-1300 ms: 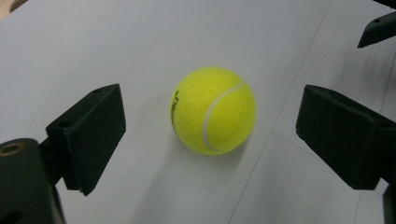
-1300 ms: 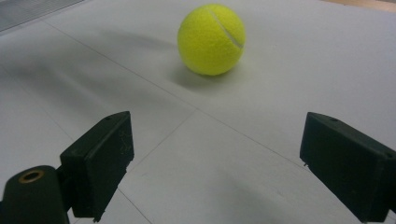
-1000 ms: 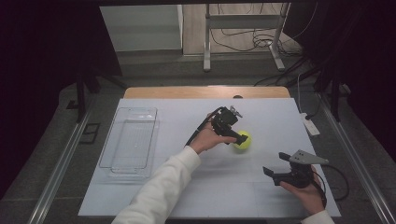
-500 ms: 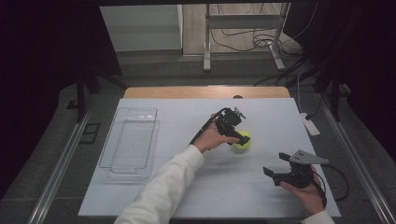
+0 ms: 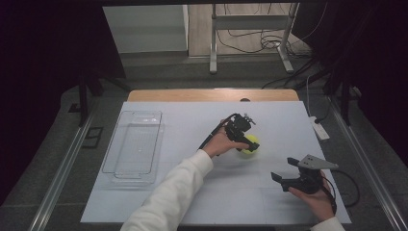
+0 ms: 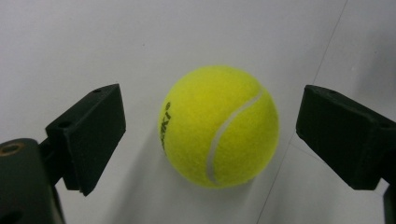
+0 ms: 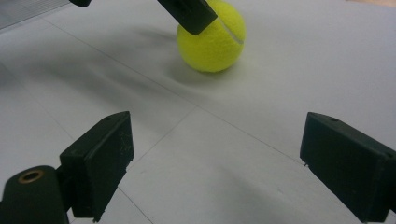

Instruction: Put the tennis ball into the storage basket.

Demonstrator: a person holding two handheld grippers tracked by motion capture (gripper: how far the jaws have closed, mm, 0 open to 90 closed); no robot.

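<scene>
one tennis ball [image 5: 250, 144], one clear tray [image 5: 133, 147], two tongs

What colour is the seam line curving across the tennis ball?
White, on the fuzzy yellow tennis ball; it shows best in the left gripper view.

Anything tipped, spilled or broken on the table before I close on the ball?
Nothing stands out. The tennis ball sits intact on the white table between the open left claw. The clear tray lies flat and empty. The right claw is open, apart.
</scene>
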